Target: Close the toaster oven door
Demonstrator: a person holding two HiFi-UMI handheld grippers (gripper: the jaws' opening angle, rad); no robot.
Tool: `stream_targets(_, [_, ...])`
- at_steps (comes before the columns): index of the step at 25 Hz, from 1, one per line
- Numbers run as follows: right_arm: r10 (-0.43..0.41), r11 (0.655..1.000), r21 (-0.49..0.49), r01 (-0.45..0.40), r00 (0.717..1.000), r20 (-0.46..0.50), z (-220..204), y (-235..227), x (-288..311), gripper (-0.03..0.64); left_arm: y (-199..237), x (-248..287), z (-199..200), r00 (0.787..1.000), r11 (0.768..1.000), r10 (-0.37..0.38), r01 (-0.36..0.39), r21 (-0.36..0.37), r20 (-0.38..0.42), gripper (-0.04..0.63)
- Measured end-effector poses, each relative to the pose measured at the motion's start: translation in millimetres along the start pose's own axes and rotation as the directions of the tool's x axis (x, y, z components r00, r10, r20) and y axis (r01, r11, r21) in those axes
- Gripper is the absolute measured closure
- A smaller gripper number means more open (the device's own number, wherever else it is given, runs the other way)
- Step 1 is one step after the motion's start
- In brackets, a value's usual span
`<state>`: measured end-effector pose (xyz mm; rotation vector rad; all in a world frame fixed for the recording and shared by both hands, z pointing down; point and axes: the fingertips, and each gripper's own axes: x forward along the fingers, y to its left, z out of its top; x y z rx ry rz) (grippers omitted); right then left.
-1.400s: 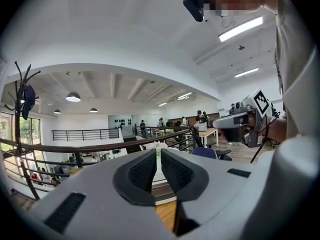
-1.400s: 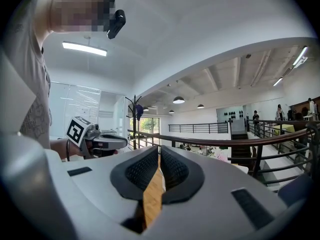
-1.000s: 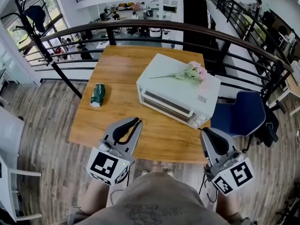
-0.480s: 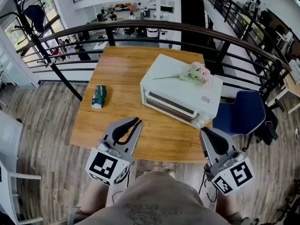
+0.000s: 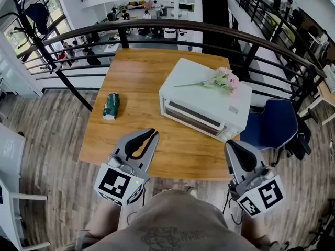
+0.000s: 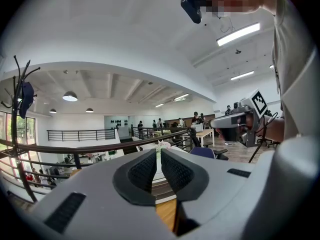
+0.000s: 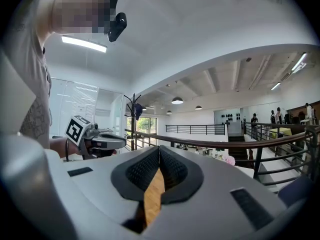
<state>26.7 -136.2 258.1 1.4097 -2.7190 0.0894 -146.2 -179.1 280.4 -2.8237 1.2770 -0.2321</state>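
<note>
A white toaster oven [image 5: 207,95] stands on the right half of the wooden table [image 5: 131,88]. Its glass door [image 5: 192,117] faces me and lies flat against the front. A spray of pink flowers [image 5: 222,79] lies on its top. My left gripper [image 5: 153,133] hovers over the table's near edge, left of the oven and apart from it. It is shut, with only a thin slit between the pads [image 6: 145,169] and nothing in it. Beyond the table's near right corner my right gripper [image 5: 230,144] is shut and empty, its pads [image 7: 172,170] meeting at the tips.
A green packet [image 5: 110,106] lies on the table's left side. A curved dark railing [image 5: 183,29] runs behind the table. A blue chair [image 5: 272,127] stands to the right of the oven. A coat stand [image 5: 31,14] rises at the far left.
The head view has drifted a little, so the table and oven sit slightly further right in the picture. Both grippers keep their places.
</note>
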Motion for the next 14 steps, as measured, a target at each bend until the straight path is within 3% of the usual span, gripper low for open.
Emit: stream_targets(14, [-0.006, 1.0, -0.001, 0.006, 1.0, -0.009, -1, -10, 13, 0.584, 12, 10, 0, 1.0, 1.0, 0.002, -0.002, -0.002, 0.001, 0.554])
